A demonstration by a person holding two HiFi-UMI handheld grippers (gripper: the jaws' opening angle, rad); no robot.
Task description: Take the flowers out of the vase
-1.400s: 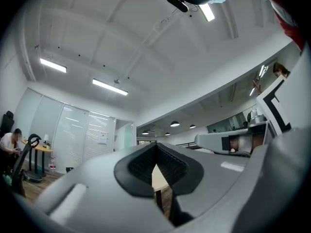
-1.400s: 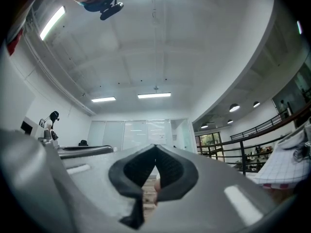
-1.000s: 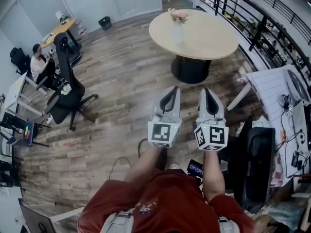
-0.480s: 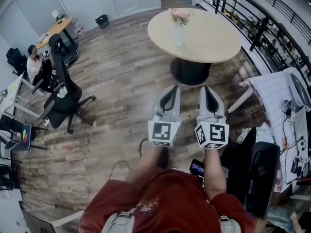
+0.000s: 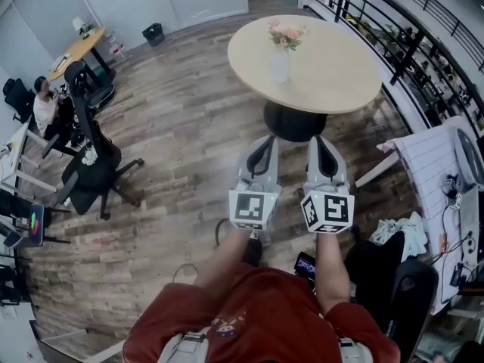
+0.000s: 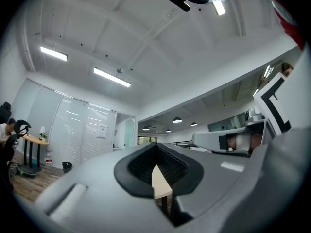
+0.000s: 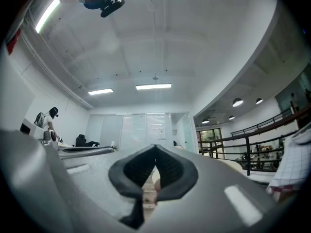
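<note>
A white vase [image 5: 280, 63] with pink flowers [image 5: 286, 33] stands on the round light-wood table [image 5: 340, 59] at the top of the head view. Both grippers are held side by side over the wooden floor, short of the table's near edge and pointing towards it. My left gripper [image 5: 265, 141] is shut with nothing in it, and its dark pads meet at the tip [image 6: 156, 147]. My right gripper [image 5: 321, 141] is likewise shut and empty [image 7: 155, 148]. A slice of the tabletop [image 6: 161, 181] shows through the left jaws. Neither gripper view shows the vase.
The table's black pedestal [image 5: 293, 119] lies just ahead of the grippers. A black office chair [image 5: 91, 165] and a seated person [image 5: 41, 100] are at the left. A dark railing [image 5: 393, 29] runs along the right, with a checked cloth surface [image 5: 431, 150] and a black chair [image 5: 401, 286] below it.
The table and vase have drawn closer in the head view as both grippers moved forward together. Both stay shut and empty.
</note>
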